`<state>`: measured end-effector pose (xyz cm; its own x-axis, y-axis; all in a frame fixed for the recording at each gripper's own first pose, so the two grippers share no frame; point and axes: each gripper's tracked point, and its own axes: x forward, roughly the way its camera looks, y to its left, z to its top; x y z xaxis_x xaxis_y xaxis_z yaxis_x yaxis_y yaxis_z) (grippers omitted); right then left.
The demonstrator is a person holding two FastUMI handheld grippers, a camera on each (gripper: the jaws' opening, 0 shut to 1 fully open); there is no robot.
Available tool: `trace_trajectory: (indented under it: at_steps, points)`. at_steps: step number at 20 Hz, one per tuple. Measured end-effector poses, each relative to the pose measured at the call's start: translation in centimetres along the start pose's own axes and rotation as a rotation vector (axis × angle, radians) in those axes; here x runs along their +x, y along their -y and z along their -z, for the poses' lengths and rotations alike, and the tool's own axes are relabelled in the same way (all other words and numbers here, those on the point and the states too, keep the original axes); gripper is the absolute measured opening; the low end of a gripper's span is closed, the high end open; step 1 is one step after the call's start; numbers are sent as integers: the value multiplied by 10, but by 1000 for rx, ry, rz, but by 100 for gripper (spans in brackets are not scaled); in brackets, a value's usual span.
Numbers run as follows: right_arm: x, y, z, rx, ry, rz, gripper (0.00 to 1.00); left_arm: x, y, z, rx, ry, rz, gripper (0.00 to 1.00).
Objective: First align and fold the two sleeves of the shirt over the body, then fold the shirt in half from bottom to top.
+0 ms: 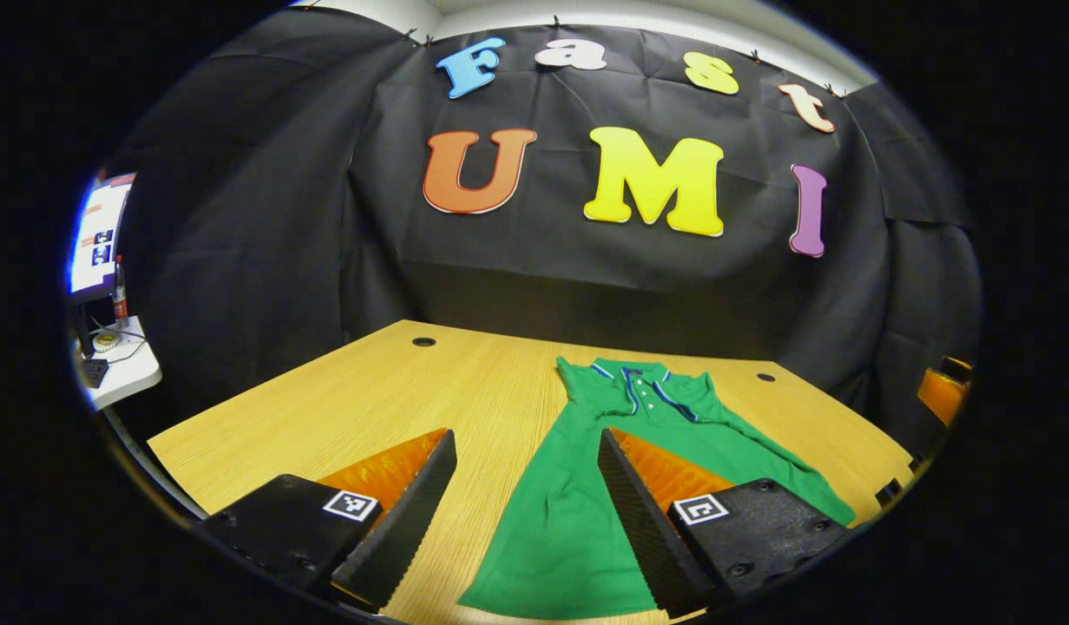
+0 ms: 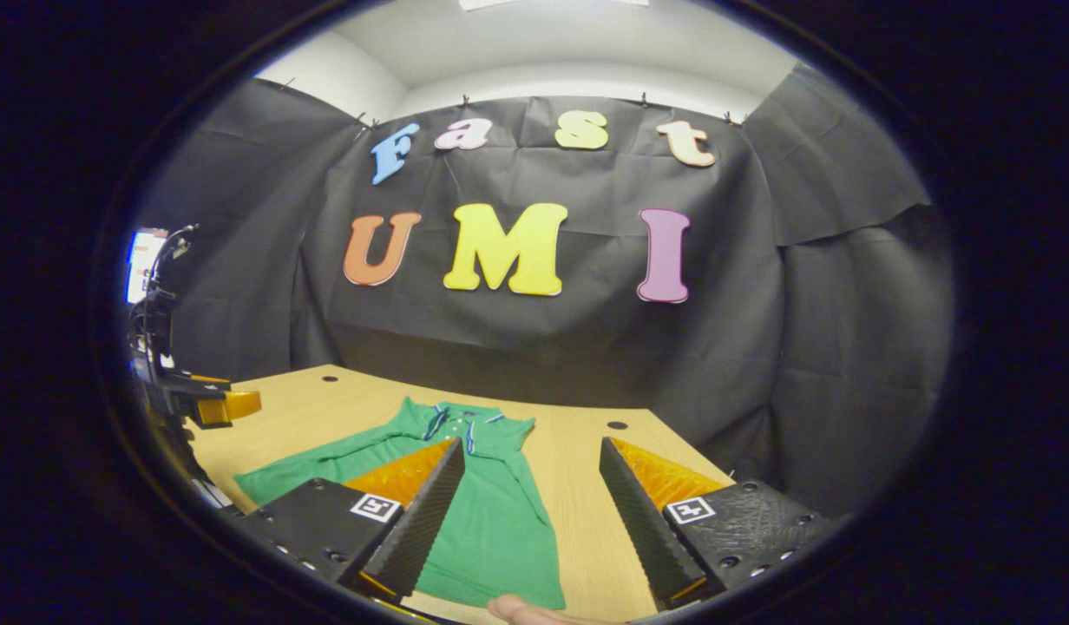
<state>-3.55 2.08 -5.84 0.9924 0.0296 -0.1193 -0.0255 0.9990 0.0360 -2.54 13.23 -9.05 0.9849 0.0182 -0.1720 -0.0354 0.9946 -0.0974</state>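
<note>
My booth is evenly lit from above. Fisheye bending curves my table (image 1: pixel 344 408) edges. Focus stays sharp.

Passage: bare table (image 1: pixel 344 408) left of shirt (image 1: pixel 578 512); bare strip on its other side. Obstacle: cloth wall (image 1: pixel 586 286) behind.

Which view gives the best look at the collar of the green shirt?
The left gripper view: the collar sits near the middle, striped edges and placket plain. In the right gripper view the collar is smaller and partly behind that gripper's finger.
</note>
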Motion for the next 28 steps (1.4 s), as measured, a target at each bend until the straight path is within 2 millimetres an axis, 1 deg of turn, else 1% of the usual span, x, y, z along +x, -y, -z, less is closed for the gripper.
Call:
trace_trajectory:
  at_steps: [2,3,5,6,7,9,10,11,12,13,14,16,17,18,20,22,24,25,26,28]
  points:
    - [-9,-6,22,-17,-24,-20,95,-10,-5,21,13,-26,-9,100]
    - [-11,-7,35,-31,-40,-25,96,-13,-8,34,22,-45,-11,100]
    - [-12,-6,67,-62,-96,-24,95,-17,-16,60,35,-94,-23,100]
    - [-10,-5,84,-76,-137,-24,97,-19,-18,71,41,-116,-29,100]
    - [-8,-3,101,-79,-177,-18,97,-21,-21,79,41,-127,-37,100]
    - [-6,4,129,-53,-250,-8,95,-23,-19,90,41,-144,-21,100]
    - [-5,7,140,-22,-283,3,95,-22,-14,97,45,-159,-10,100]
    - [-2,7,150,14,-320,2,96,-21,-14,102,56,-174,-7,100]
    - [-1,4,159,55,-350,-6,96,-20,-15,101,63,-173,-9,100]
    - [0,1,165,88,-375,-16,96,-19,-16,99,66,-166,-11,100]
    - [1,-2,171,105,-395,-24,96,-17,-15,101,64,-168,-8,100]
    - [3,0,186,101,-435,-20,96,-11,-14,111,58,-189,-9,100]
    - [2,-1,192,101,-453,-26,97,-10,-17,116,60,-201,-17,100]
    - [2,-1,188,119,-435,-26,97,-10,-21,121,54,-217,-25,100]
    - [4,-3,188,107,-434,-32,96,-8,-20,120,73,-199,-30,100]
    - [4,-3,189,107,-423,-38,96,-3,-21,123,78,-168,-44,100]
    - [4,-3,189,116,-413,-32,95,-2,-25,118,48,-108,-79,100]
    - [2,-4,189,107,-410,-32,95,0,-24,117,69,-80,-91,100]
    - [2,-4,189,110,-413,-32,96,-3,-23,120,106,-81,-98,100]
    - [-1,-3,189,114,-424,-30,96,-4,-14,121,121,-94,-84,100]
